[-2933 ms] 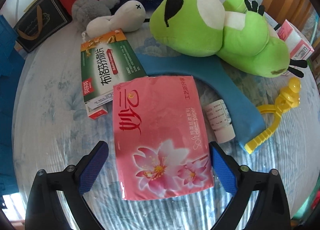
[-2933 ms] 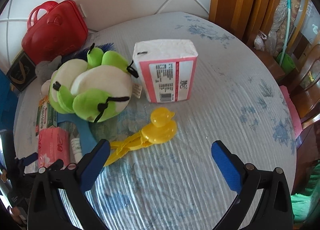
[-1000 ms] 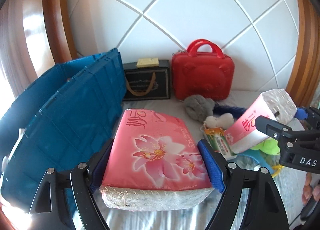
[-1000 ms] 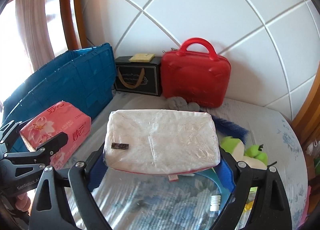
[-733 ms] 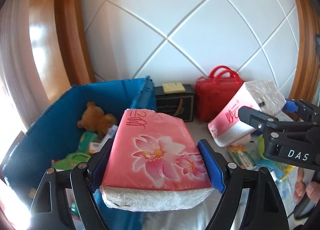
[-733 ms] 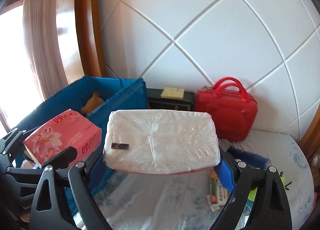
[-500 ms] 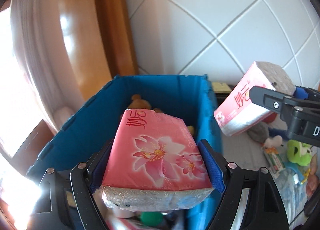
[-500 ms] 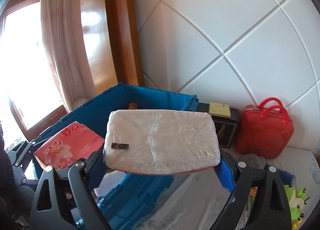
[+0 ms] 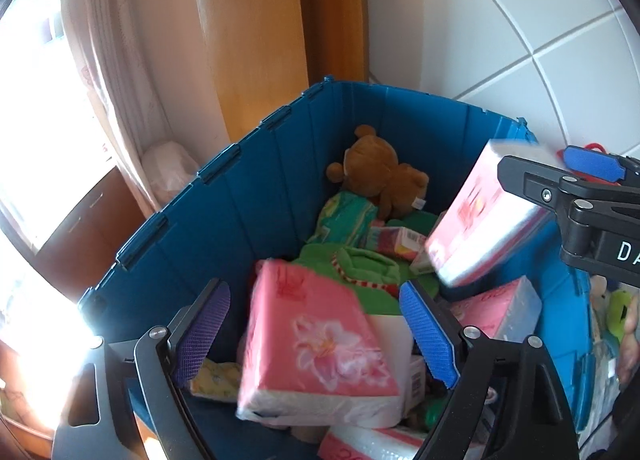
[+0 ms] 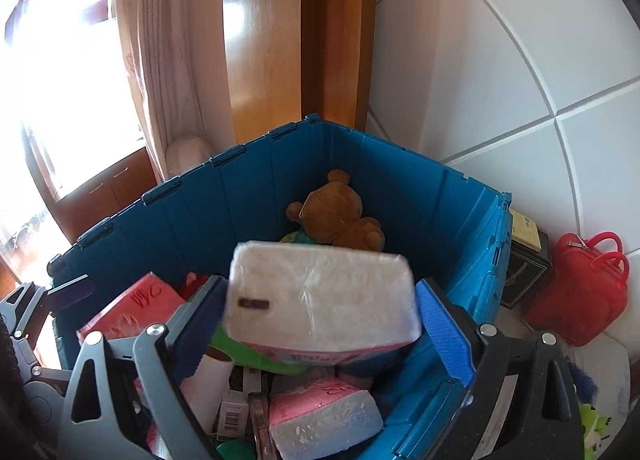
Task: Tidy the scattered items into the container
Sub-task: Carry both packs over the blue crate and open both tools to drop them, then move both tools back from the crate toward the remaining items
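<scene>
Blue folding crate (image 9: 248, 196) fills both wrist views now; a second ago both cameras were over the bed and the crate sat at frame left. Both hands carried their packs across and are now above its open top.

Left wrist view, lower centre: left gripper (image 9: 316, 334) has just been widening its jaws. The pink flower-print tissue pack (image 9: 320, 340) is between them, but daylight shows on both sides, so the pads no longer press it. It is tilted and motion-blurred, reading as released and dropping onto the pile. Half a second ago it sat square in a firm pinch.

Same view, right of centre: the pink-and-white tissue pack (image 9: 480, 220) hangs tilted over the crate's right half, beside the right gripper's black frame.

Right wrist view, centre: right gripper (image 10: 320, 334) has likewise just been spreading. That pack shows its white plastic-wrapped face, blurred and skewed off the left pad. The right pad looks clear of it; the left side is hard to call through the blur, probably free.

Upper centre of both views: brown teddy bear (image 9: 376, 176) lies against the far wall with earlier clutter. Far right: red handbag (image 10: 576, 292) outside the crate.

Meaning: two more items go in; the green frog plush (image 9: 618, 306) waits at right edge.
</scene>
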A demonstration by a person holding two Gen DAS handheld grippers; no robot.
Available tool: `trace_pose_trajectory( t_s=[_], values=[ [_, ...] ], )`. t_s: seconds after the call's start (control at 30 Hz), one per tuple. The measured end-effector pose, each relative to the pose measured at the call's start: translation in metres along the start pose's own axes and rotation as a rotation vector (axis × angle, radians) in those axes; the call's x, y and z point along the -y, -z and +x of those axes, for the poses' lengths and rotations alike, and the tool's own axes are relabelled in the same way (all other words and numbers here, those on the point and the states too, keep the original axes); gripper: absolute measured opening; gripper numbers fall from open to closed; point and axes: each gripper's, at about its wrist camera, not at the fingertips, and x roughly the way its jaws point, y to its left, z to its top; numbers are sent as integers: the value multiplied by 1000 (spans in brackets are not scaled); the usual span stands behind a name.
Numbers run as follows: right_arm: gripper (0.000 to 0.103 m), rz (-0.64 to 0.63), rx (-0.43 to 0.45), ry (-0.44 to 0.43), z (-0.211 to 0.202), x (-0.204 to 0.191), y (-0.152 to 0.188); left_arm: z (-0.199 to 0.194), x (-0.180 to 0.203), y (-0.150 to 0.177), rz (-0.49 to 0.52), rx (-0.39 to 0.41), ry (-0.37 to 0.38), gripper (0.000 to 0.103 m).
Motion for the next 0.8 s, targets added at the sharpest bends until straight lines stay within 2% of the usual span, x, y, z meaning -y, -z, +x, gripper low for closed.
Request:
trace_pose_trajectory(
  t_s=[0.27, 0.4, 0.6, 0.8],
  values=[
    [100, 32, -6, 53, -10, 17, 7, 0, 27, 10, 28, -6, 43, 89],
    [100, 50, 1, 86, -24, 28, 12, -12, 42, 13, 50, 5, 70, 89],
    [100, 98, 18, 149, -51, 60, 26, -27, 72, 14, 96, 25, 118, 89],
    [100, 181, 30, 225, -90, 108, 56, -46, 120, 19, 162, 45, 184, 89]
  ],
)
